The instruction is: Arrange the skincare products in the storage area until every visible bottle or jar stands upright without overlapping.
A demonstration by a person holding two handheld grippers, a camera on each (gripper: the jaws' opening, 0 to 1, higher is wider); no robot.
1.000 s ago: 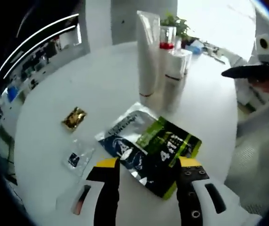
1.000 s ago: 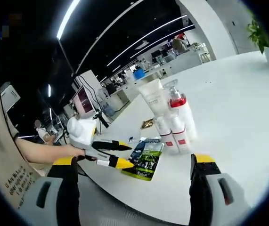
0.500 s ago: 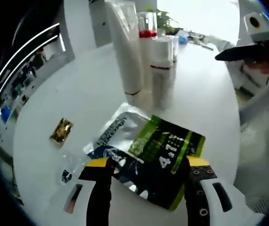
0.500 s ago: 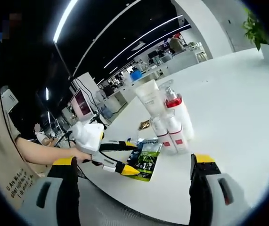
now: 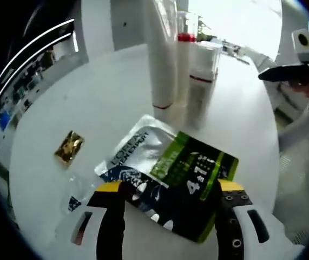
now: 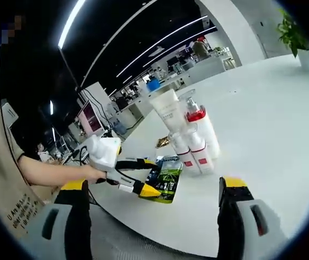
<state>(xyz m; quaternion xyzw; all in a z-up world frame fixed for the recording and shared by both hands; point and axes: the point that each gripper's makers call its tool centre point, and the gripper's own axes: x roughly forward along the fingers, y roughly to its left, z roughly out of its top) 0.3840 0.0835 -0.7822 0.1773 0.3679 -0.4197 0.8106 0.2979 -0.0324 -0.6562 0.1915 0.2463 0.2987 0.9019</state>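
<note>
A flat green-and-dark sachet (image 5: 189,187) lies on the white round table (image 5: 94,103), overlapping a silver-and-blue sachet (image 5: 135,160). My left gripper (image 5: 168,187) is open, its yellow-tipped jaws straddling both sachets just above them. Behind them stand a tall white tube (image 5: 161,54), a red-collared pump bottle (image 5: 185,49) and small white bottles (image 5: 200,89), all upright. In the right gripper view the same cluster (image 6: 189,135) stands mid-table with the sachets (image 6: 165,179) in front, and the left gripper (image 6: 135,176) is over them. My right gripper (image 6: 154,187) hangs open off the table's near edge, holding nothing.
A small gold sachet (image 5: 69,146) and clear packets (image 5: 73,203) lie left of the sachets. A potted plant (image 6: 295,32) stands at the table's far side. A person's arm (image 6: 51,173) holds the left gripper. The other gripper (image 5: 300,70) shows at right.
The left gripper view has shifted slightly closer to the sachets and bottles; the jaws stay open around the sachets. The right gripper is nearly still.
</note>
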